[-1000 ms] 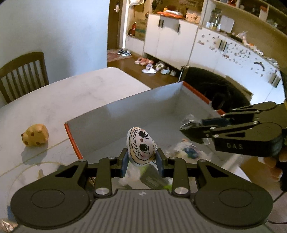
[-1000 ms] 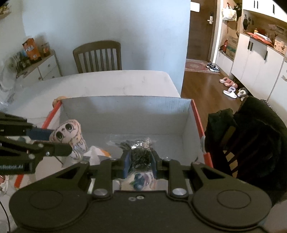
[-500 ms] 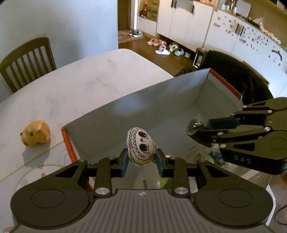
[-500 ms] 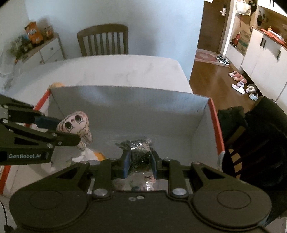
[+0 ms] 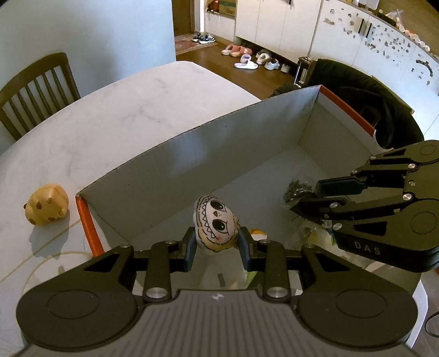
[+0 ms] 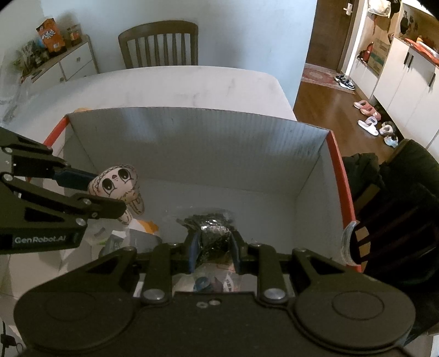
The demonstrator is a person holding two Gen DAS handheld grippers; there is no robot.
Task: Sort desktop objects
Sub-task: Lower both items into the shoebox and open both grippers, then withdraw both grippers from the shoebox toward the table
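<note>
Pale blue-white wall (image 6: 219, 33) behind white marble-look table top (image 5: 115, 129). Dark wooden slat-back chair (image 6: 159, 45) at table's far side. White drawer cabinet (image 6: 68, 66) in left corner, packets and jars on top. Brown wood floor (image 6: 323, 101), scattered slippers (image 5: 247, 59), white cupboard doors (image 5: 277, 24). Dark garment draped over chair (image 5: 367, 96).

Doll (image 5: 216, 228) and black packet (image 6: 214, 236) — above box (image 5: 247, 131).
</note>
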